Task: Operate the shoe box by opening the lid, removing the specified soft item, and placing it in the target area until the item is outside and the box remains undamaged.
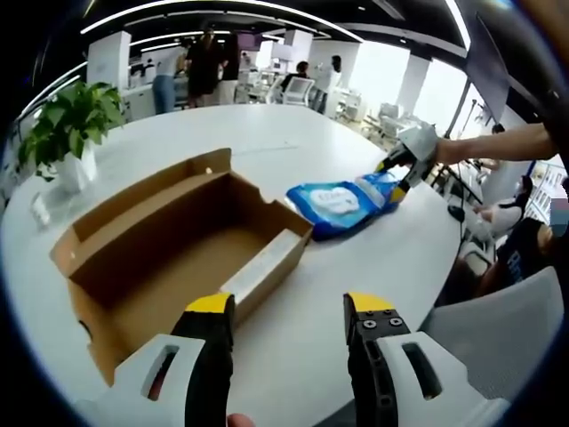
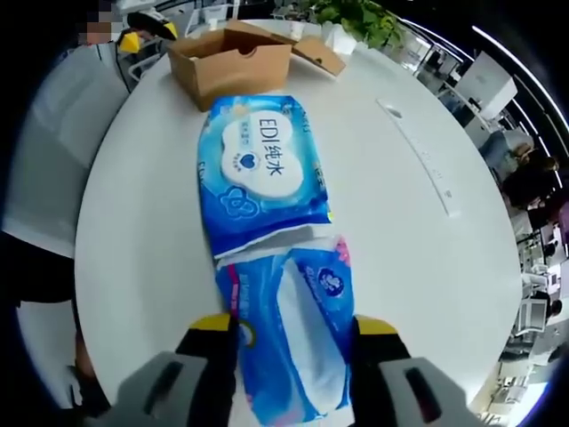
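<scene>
We see the shoe box (image 1: 178, 258) w/ its lid already open, and nothing inside it. The blue wipes pack (image 2: 267, 178) lies flat on the white table (image 2: 427, 267), just beside the box, so it's out. Our right gripper (image 2: 293, 334) has its jaws around the pack's near end. Our left gripper (image 1: 289, 311) is spread apart, holding nothing. We think what's left is just letting go.

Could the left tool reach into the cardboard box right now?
Probably yes. The box lies open just ahead of the left tool, lid folded back, and nothing stands between them. The wipes pack sits outside, on the table.
</scene>
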